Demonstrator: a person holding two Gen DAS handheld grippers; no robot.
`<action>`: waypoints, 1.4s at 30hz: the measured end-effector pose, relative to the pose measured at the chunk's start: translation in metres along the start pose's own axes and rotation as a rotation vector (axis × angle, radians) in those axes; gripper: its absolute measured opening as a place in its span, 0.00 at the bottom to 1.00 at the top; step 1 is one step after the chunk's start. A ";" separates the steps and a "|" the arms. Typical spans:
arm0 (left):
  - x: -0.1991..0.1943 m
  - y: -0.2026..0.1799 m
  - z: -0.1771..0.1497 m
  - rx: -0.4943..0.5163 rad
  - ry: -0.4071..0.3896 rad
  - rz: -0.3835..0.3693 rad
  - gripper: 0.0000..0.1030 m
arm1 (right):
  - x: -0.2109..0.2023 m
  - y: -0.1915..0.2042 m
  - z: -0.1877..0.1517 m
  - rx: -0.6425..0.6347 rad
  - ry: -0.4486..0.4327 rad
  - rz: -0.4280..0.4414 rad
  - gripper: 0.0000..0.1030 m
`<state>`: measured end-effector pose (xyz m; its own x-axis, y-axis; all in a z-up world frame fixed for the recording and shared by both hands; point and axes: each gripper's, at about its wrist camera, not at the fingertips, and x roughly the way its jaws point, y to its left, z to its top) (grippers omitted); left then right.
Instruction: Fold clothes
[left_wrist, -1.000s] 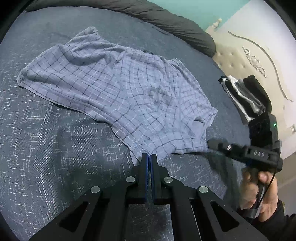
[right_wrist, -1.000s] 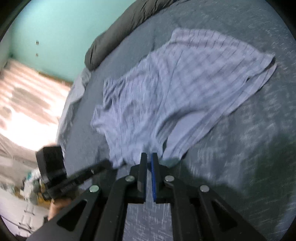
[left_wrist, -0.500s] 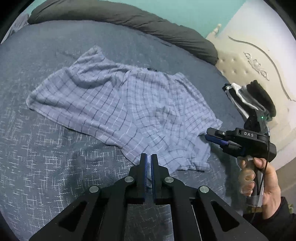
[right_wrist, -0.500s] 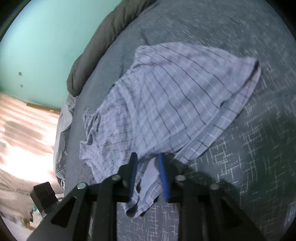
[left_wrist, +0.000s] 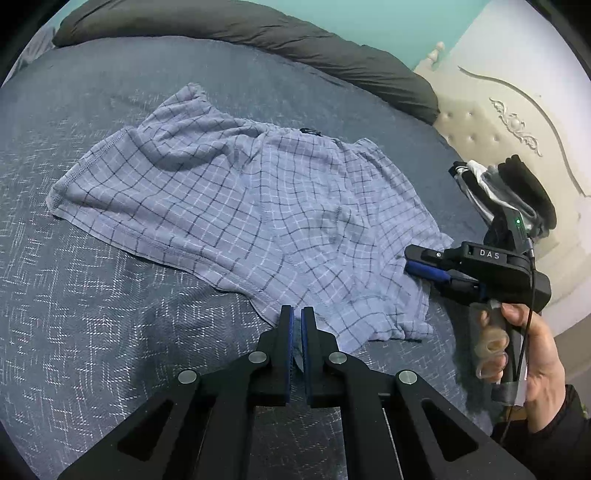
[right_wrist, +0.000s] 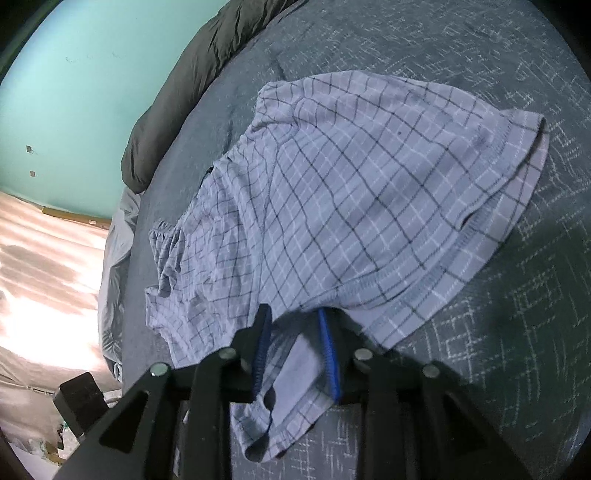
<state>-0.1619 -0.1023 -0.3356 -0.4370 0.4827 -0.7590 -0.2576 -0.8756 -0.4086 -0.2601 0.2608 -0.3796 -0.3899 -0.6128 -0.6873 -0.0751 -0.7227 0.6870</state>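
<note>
Grey-blue checked shorts (left_wrist: 258, 206) lie spread and rumpled on a dark patterned bed cover (left_wrist: 92, 332). My left gripper (left_wrist: 297, 321) is shut, its tips over the near hem of the shorts; I cannot see cloth pinched between them. A person's hand (left_wrist: 535, 350) holds my right gripper (left_wrist: 409, 260) at the right corner of the shorts. The right wrist view shows that right gripper (right_wrist: 293, 314) open, with a hem fold of the shorts (right_wrist: 369, 192) lying between its blue pads (right_wrist: 328, 350).
A long dark grey pillow (left_wrist: 258, 40) runs along the far side of the bed. A stack of folded dark clothes (left_wrist: 509, 192) sits at the right edge beside a cream headboard (left_wrist: 517, 110). The bed's edge and floor (right_wrist: 44, 295) show left in the right wrist view.
My right gripper went from shut to open and moved in over the corner of the shorts. My left gripper stayed shut and drew back slightly from the cloth.
</note>
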 end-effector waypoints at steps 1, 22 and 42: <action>0.000 0.000 0.000 0.000 0.001 0.001 0.03 | -0.001 0.001 0.000 -0.005 -0.004 -0.005 0.07; 0.009 -0.013 0.001 0.027 0.003 0.011 0.04 | -0.020 -0.012 0.015 0.000 -0.052 -0.110 0.05; 0.012 -0.015 0.000 0.031 0.016 0.013 0.08 | 0.008 -0.013 0.013 -0.002 -0.024 -0.087 0.20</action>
<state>-0.1631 -0.0836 -0.3388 -0.4266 0.4711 -0.7721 -0.2785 -0.8806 -0.3834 -0.2738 0.2694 -0.3906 -0.4040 -0.5396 -0.7386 -0.1081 -0.7737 0.6243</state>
